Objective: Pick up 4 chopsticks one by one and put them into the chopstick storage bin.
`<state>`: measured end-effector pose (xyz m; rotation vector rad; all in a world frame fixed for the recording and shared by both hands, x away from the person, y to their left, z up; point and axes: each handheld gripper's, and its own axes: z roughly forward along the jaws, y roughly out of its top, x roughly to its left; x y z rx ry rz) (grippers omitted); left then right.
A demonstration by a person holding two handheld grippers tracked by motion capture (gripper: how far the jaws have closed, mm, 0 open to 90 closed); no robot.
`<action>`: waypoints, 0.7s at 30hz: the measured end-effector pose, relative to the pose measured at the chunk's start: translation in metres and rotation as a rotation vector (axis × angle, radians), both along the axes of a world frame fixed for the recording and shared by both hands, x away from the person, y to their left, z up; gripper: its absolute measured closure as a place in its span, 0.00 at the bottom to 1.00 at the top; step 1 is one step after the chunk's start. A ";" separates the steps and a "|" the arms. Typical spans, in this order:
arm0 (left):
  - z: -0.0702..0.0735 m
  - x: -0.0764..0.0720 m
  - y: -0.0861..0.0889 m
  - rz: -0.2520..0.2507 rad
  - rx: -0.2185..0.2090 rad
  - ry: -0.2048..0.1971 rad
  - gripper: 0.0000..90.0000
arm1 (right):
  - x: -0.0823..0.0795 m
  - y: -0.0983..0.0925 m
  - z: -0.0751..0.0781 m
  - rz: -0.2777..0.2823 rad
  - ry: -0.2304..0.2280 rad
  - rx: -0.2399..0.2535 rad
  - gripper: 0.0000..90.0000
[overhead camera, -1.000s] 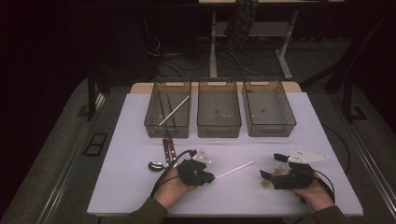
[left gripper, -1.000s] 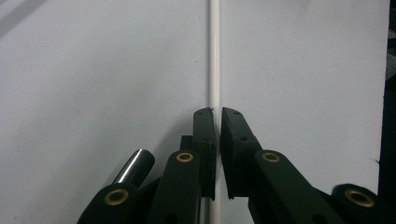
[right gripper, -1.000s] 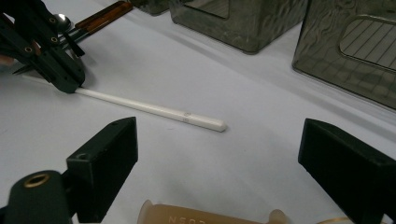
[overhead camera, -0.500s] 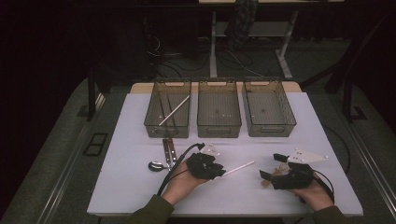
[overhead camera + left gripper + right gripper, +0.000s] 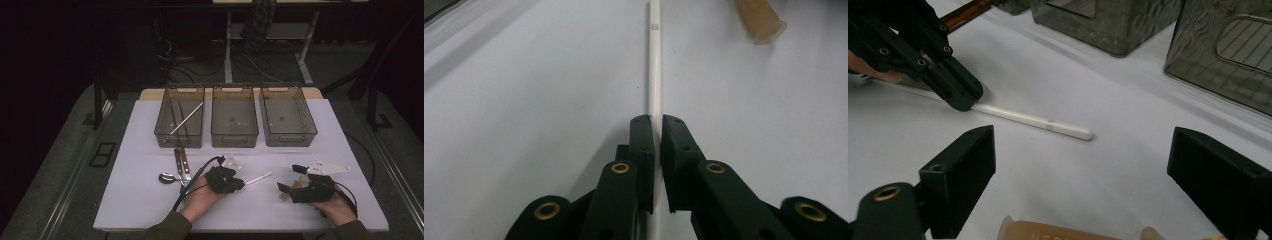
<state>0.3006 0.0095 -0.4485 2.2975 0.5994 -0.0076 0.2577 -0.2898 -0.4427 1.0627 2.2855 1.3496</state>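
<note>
A white stick (image 5: 257,178) lies on the white table (image 5: 150,200) near the front middle. My left gripper (image 5: 239,184) is shut on its near end; in the left gripper view the stick (image 5: 654,60) runs straight out from between the closed jaws (image 5: 657,120). My right gripper (image 5: 288,177) stands open at the front right, its jaws wide apart (image 5: 1083,137) and facing the stick (image 5: 1033,119) and the left gripper (image 5: 960,97). A tan tube-like piece (image 5: 1048,231) lies on the table just below the right jaws, also seen in the left gripper view (image 5: 760,20).
Three clear bins stand in a row at the back: left (image 5: 162,131), middle (image 5: 234,136), right (image 5: 287,136). The left bin holds another white stick (image 5: 186,118). A spoon (image 5: 167,177) and two narrow flat strips (image 5: 181,160) lie left of my left hand.
My left gripper has slid right along the table onto the white stick's near end. The stick has shifted slightly. The right gripper has stayed in place, open.
</note>
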 end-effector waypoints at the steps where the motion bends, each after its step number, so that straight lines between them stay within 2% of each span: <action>1: 0.000 0.000 0.000 0.002 -0.001 -0.001 0.93 | 0.000 0.000 0.000 0.000 0.000 0.000 0.13; 12: -0.001 0.000 0.002 0.017 -0.026 0.015 0.93 | 0.000 -0.001 0.001 -0.001 -0.005 0.003 0.13; 21: 0.006 0.002 0.007 0.016 -0.054 0.026 0.94 | 0.000 -0.001 0.001 -0.001 -0.005 0.006 0.13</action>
